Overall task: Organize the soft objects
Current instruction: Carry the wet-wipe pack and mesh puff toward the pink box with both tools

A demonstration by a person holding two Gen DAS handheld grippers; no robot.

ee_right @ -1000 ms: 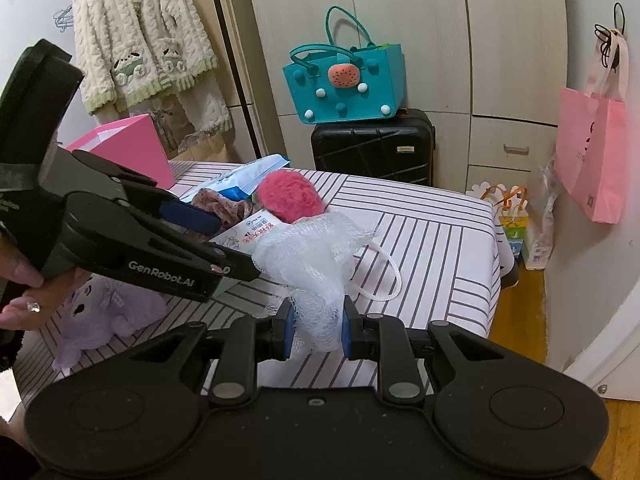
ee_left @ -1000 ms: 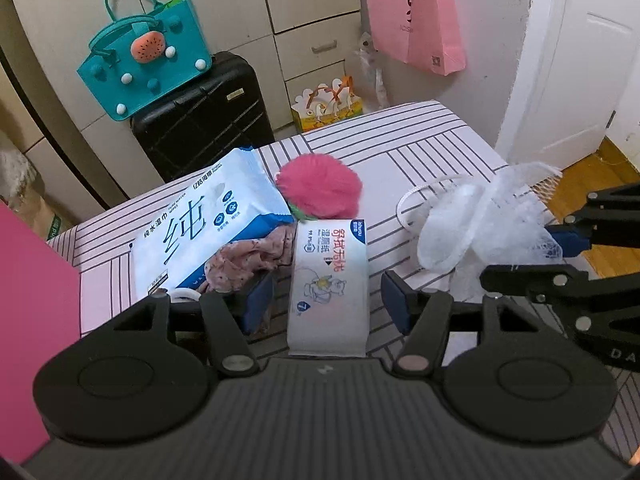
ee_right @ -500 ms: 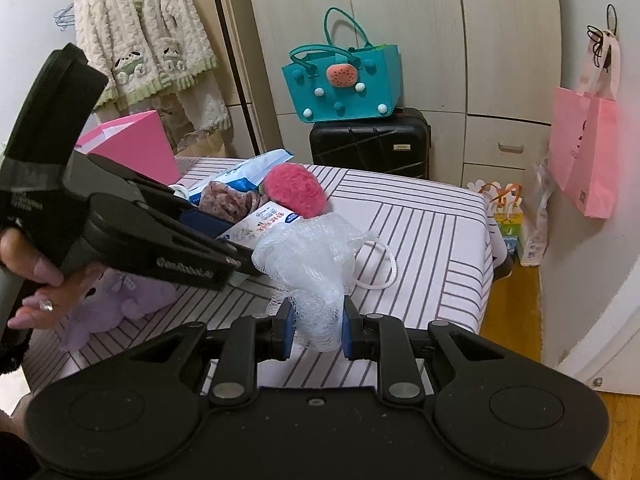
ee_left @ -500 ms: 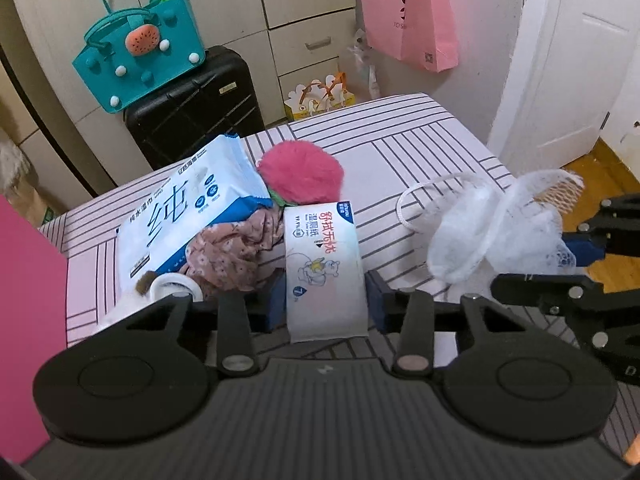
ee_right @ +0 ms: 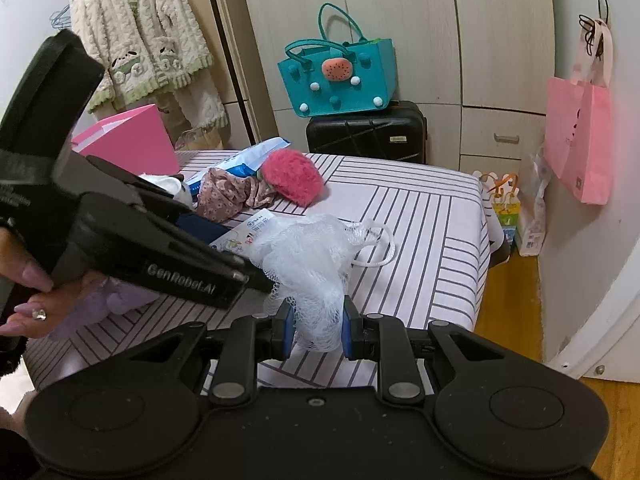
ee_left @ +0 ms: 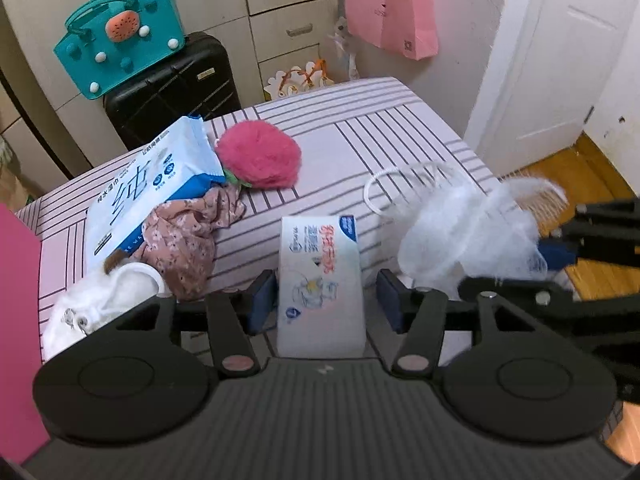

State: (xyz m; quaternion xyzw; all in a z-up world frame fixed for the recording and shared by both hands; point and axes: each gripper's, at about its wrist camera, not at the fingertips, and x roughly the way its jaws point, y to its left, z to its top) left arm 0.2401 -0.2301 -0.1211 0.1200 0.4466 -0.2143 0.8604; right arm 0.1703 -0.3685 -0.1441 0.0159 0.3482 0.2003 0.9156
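opening around the small wipes pack (ee_left: 321,280), the left gripper (ee_left: 326,300) has its pads just clear of both sides of the pack, which lies on the striped table (ee_left: 400,128), while the right gripper (ee_right: 314,326) is pinched tight on the white mesh bath pouf (ee_right: 308,252), lifted near the table's right edge. wide bare stripes run toward the far corner and right rim, with the big wipes pack (ee_left: 152,184), floral cloth (ee_left: 188,236) and pink pompom (ee_left: 258,160) bunched at left. teal tote (ee_right: 338,76) sits on the black suitcase (ee_right: 366,132); its contents cannot be seen.

Beige wardrobe (ee_right: 400,20), white door (ee_left: 560,60), wood floor (ee_left: 568,168), black suitcase (ee_right: 368,132).
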